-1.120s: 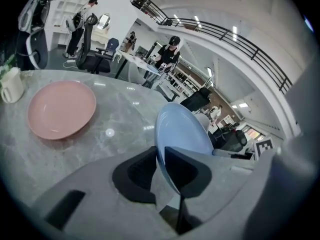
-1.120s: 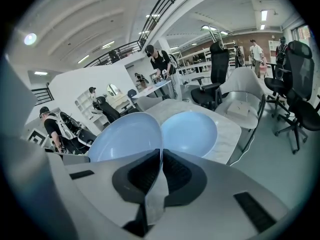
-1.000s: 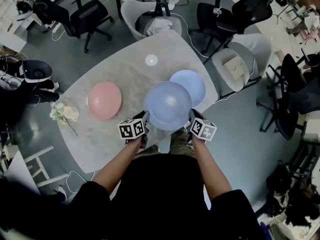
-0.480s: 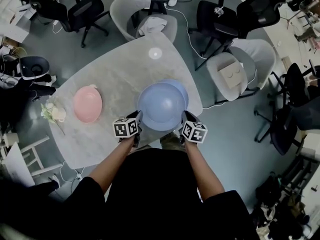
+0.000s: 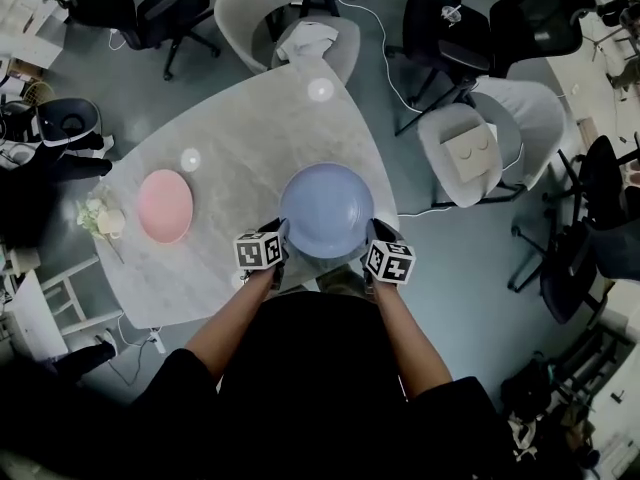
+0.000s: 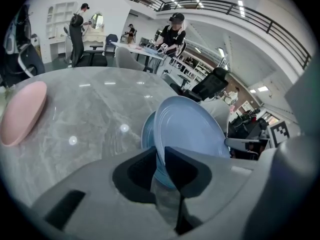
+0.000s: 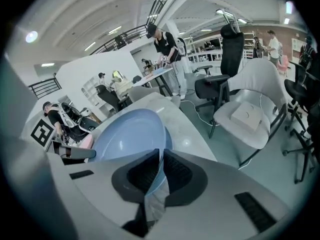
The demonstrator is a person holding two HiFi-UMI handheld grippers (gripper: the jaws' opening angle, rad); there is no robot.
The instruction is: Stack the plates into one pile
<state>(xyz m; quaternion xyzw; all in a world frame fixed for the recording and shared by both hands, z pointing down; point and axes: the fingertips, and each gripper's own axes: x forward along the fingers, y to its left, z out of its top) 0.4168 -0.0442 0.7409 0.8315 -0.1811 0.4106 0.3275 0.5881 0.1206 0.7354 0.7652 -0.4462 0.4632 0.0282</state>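
Note:
A blue plate [image 5: 325,211] is held by its two opposite rims. My left gripper [image 5: 283,238] is shut on its left rim, my right gripper [image 5: 368,238] on its right rim. In the left gripper view the plate [image 6: 187,131] stands tilted between the pads of that gripper [image 6: 161,156], with a second blue plate [image 6: 146,132] just beneath it on the table. The right gripper view shows the same held plate [image 7: 127,136] pinched in that gripper [image 7: 160,171]. A pink plate [image 5: 165,205] lies apart at the table's left, also seen in the left gripper view [image 6: 20,111].
The grey marble table [image 5: 240,133] narrows toward its far end. A small bunch of flowers [image 5: 101,220] lies at its left edge. A grey chair with a box on it [image 5: 470,148] stands right of the table, another chair [image 5: 290,28] beyond it. People stand far off.
Both grippers have carried the blue plate down and over the second blue plate, which showed beside it before and is now covered in the head view. The pink plate has not moved.

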